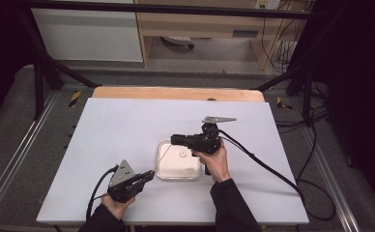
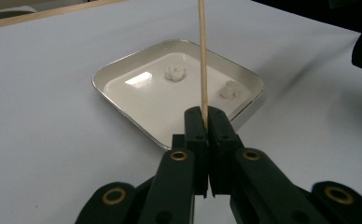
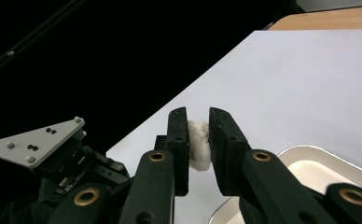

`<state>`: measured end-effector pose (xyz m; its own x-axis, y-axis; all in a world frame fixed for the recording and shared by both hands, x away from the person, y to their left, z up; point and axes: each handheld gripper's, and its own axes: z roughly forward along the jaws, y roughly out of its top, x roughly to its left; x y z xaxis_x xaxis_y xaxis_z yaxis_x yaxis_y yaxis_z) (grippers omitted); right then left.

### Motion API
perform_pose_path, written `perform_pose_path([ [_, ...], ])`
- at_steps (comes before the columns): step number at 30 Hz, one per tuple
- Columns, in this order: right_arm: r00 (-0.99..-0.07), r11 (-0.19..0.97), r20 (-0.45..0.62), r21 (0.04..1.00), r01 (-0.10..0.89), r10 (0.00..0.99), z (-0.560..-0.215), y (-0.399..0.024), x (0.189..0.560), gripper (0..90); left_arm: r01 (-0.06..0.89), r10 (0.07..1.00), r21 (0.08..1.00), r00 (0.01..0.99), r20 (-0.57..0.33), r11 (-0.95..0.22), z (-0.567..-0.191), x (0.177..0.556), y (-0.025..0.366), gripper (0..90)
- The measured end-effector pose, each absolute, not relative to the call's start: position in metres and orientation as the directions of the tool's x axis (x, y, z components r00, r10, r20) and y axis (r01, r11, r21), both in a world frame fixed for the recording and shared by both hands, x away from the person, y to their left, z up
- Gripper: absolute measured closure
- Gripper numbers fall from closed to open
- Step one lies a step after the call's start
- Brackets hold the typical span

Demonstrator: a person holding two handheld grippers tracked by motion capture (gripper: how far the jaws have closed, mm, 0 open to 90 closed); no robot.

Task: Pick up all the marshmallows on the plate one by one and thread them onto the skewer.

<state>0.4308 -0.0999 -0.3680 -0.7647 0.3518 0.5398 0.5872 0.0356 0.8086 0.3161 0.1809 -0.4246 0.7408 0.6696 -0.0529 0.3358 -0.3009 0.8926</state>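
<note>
My left gripper is shut on the lower end of a thin wooden skewer, which rises over a shallow white tray. Two small white soft lumps lie in that tray. In the high view the left gripper sits at the tray's near left corner, and the skewer slants up over the tray. My right gripper hovers above the tray's far edge, pointing left. Its pads press on a white soft lump, seen between the right gripper's jaws.
The white table top has a wooden strip along its far edge. A black cable trails from the right gripper across the table's right side. Dark frame bars stand beyond the table. The left gripper's grey plate lies low in the right gripper view.
</note>
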Motion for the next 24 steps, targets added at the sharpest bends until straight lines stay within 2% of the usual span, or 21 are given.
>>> perform_pose_path([
  [24,-0.783,0.009,0.537,0.823,0.568,0.315,-0.378,-0.088,0.415,81.4,0.355,0.684,0.884,0.727,-0.056,-0.305,-0.427,0.314,0.176,88.2],
])
